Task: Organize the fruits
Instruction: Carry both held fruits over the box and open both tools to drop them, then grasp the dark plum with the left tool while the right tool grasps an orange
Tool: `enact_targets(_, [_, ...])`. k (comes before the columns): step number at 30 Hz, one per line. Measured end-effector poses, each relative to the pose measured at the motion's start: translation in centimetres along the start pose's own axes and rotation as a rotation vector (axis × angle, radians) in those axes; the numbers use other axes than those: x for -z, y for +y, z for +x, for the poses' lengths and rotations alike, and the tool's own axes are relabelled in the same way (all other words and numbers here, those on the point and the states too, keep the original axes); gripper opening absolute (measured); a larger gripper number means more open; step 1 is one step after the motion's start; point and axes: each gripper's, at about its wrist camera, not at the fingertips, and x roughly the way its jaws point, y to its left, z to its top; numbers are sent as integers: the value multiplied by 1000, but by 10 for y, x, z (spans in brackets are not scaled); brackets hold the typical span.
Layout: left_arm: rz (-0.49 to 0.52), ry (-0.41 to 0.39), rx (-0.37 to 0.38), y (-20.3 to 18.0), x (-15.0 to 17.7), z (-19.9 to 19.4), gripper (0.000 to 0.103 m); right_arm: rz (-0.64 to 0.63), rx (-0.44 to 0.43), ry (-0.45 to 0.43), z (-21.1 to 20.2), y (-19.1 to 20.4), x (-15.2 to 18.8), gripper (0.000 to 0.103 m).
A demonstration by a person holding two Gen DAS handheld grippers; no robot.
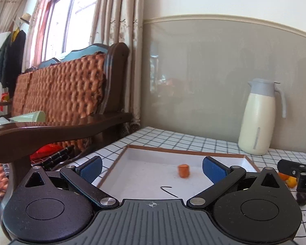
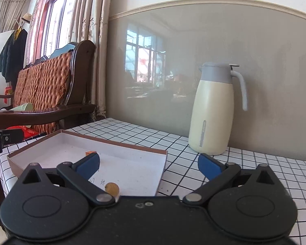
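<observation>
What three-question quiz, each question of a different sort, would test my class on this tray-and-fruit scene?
1. True or false: the left gripper is shut on the orange piece.
2. Multiple choice: where does the jug stand? A) in the tray B) on the checked cloth by the wall C) on the chair
3. Fill in: the right gripper is ____.

Key:
1. False; its jaws stand open and the piece lies in the tray beyond them.
2. B
3. open
</observation>
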Motion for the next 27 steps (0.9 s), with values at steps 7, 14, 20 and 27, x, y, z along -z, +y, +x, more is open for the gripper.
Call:
enact_targets(7, [72,28,109,-43,19,-29,103,32,7,-8,-38,-23,6,97])
enact_targets(14, [105,57,215,-87,22,-45,103,20,71,29,-61,-47,18,90])
enact_targets(20, [86,56,327,-122,27,-45,103,49,186,67,-79,-85,36,85])
enact_targets(27, [120,76,412,-166,35,-41,103,53,277,130,-88,-118,57,79])
